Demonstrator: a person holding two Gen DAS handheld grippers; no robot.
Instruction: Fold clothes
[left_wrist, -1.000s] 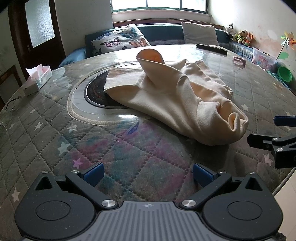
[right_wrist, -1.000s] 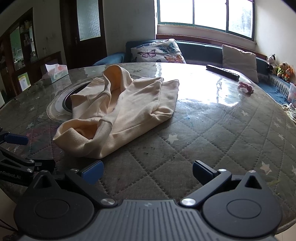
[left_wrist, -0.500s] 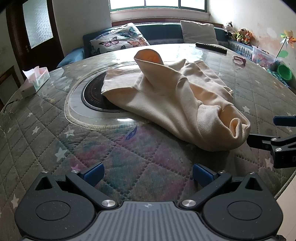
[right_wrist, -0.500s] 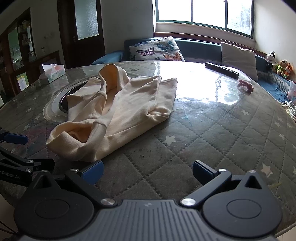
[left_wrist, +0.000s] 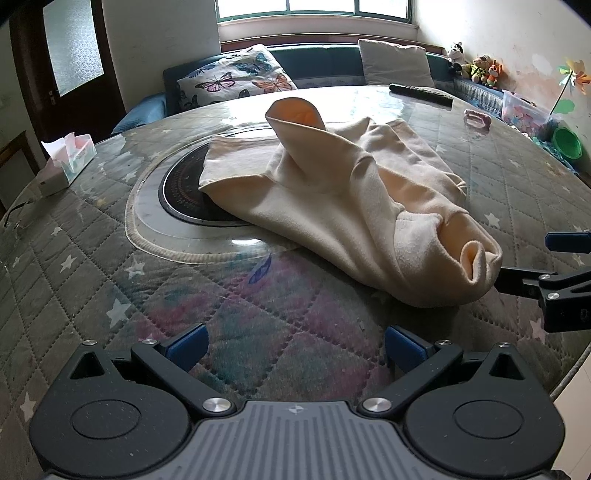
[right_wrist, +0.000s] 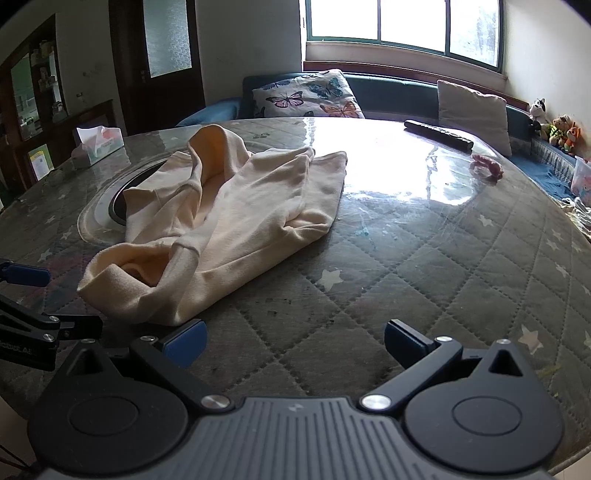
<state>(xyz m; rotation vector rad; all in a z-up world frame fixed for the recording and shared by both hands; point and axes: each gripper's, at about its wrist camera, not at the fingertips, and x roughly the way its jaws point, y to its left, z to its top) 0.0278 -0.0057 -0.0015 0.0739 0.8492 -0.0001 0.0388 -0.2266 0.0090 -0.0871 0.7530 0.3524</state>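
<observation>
The cream garment (left_wrist: 332, 192) lies crumpled mid-bench (left_wrist: 110, 288) — unfolded. Left gripper (left_wrist: 295, 341) and right gripper (right_wrist: 295, 338) wait near its cuff, both spread wide and empty — likely lining up a grab.

Quilted round table (left_wrist: 110, 280) bears cream garment (left_wrist: 332, 199), tissue box (left_wrist: 68, 162), perhaps a remote (right_wrist: 437, 134)

- The left black two-finger gripper with blue pads (left_wrist: 294, 343) is held low and level, pointed forward; its jaws are spread wide, and nothing is gripped between them.
- The right black two-finger gripper with blue pads (right_wrist: 294, 341) is held at much the same height, likewise spread wide and empty.
- Each gripper is seen in the other's view: the right at the right edge (left_wrist: 554, 266), the left at the left edge (right_wrist: 40, 299), side by side and near one another.
</observation>
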